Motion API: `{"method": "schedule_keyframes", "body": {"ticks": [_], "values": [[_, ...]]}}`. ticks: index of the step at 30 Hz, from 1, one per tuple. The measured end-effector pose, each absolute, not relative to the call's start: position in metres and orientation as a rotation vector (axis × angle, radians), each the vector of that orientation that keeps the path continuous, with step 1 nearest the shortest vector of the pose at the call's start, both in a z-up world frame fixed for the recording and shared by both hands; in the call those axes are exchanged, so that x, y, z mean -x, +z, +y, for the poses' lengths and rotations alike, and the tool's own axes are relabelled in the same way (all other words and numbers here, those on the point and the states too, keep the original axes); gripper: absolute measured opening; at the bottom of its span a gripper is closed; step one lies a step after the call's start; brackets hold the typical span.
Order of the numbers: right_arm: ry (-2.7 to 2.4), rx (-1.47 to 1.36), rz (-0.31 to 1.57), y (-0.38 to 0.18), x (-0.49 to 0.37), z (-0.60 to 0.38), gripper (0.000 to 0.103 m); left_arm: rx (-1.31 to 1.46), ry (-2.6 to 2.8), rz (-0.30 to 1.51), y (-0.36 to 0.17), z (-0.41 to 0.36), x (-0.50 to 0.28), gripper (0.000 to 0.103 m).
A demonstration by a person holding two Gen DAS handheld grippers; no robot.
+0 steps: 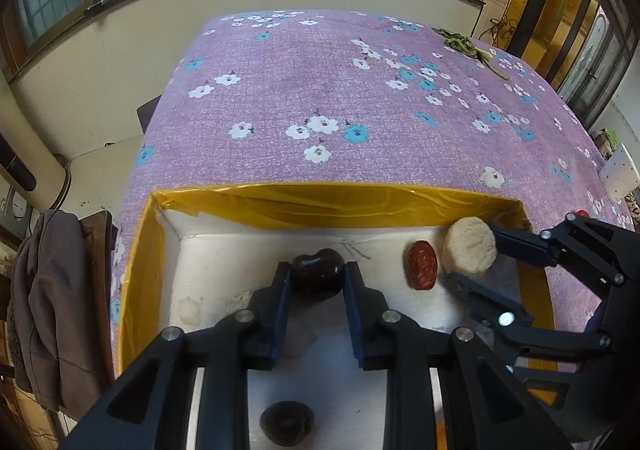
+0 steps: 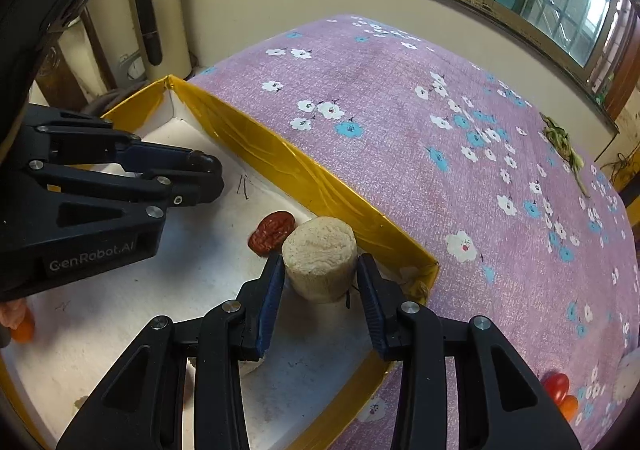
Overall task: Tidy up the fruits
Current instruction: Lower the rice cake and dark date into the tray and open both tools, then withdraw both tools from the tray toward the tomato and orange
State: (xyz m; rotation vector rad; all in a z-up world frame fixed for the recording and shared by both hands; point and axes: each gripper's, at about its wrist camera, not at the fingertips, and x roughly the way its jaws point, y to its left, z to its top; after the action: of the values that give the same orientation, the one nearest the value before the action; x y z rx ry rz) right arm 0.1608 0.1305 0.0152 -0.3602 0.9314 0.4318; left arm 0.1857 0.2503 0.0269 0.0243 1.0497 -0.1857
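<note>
A shallow white box with yellow taped walls [image 1: 320,205] [image 2: 280,165] sits on the purple floral table. My left gripper [image 1: 317,278] is shut on a dark plum-like fruit [image 1: 318,274] just above the box floor. My right gripper [image 2: 320,282] is open around a pale round cake-like piece [image 2: 320,258] [image 1: 470,250] in the box's far right corner; the pads are slightly apart from it. A red date [image 1: 422,265] [image 2: 272,236] lies beside that piece. Another dark fruit [image 1: 286,428] lies under my left gripper.
Pale lumps [image 1: 190,310] lie at the box's left. Small red and orange tomatoes [image 2: 560,394] lie on the cloth outside the box at the right; an orange one [image 2: 22,330] sits in the box. Wilted greens [image 1: 468,45] lie at the table's far right.
</note>
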Motion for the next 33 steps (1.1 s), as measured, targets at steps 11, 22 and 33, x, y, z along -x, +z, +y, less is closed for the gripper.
{"method": "schedule_keyframes", "body": {"ticks": [11,22,33], "values": [[0.411,0.273,0.904,0.04,-0.135,0.11,0.039,0.017,-0.148,1.052,0.029,0.269,-0.17,0.048],[0.427,0.198,0.904,0.054,-0.088,0.08,0.044,0.04,-0.07,1.002,0.046,0.264,-0.132,0.077],[0.395,0.131,0.938,0.045,-0.057,0.02,0.05,0.073,-0.027,0.963,0.063,0.231,-0.088,0.087]]}}
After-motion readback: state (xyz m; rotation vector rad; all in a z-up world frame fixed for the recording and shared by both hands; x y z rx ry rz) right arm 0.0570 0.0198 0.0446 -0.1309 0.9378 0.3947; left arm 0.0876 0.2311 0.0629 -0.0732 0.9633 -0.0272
